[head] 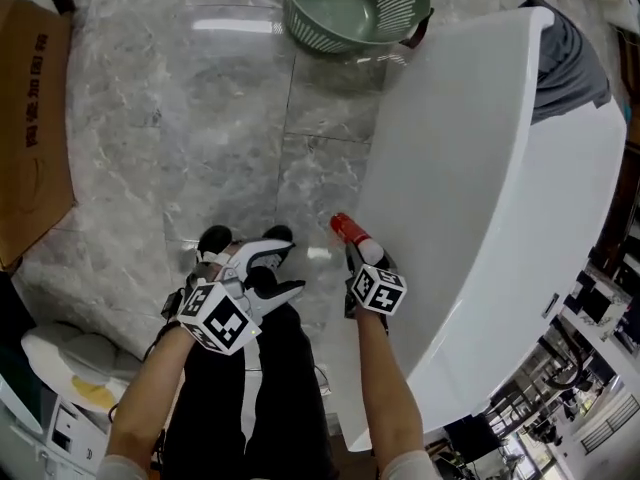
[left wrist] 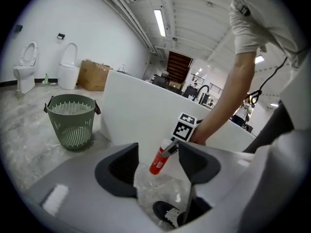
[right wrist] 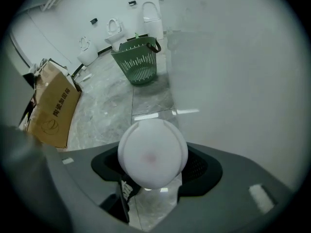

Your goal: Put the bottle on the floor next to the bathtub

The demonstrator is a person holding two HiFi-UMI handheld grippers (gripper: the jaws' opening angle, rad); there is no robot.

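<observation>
Grey marbled tile floor (head: 200,118) fills the scene. The long white bathtub (head: 480,218) stands on it at the right, its smooth outer wall facing left. A flattened brown cardboard box (head: 30,118) lies at the far left edge, and a green slatted basket (head: 355,8) stands on the floor at the far end, just beside the bathtub's far corner. Near the person's feet, the left claw (head: 270,268) hangs over the floor with its two dark pads spread wide and nothing between them. To its right, close against the bathtub's wall, the right claw (head: 362,256) is pinching the bottle (head: 345,230) near its white cap. The bottle is tilted, its red body slanting down and to the far left, low over the floor just beside the bathtub. Whether its base touches the tile I cannot tell.
</observation>
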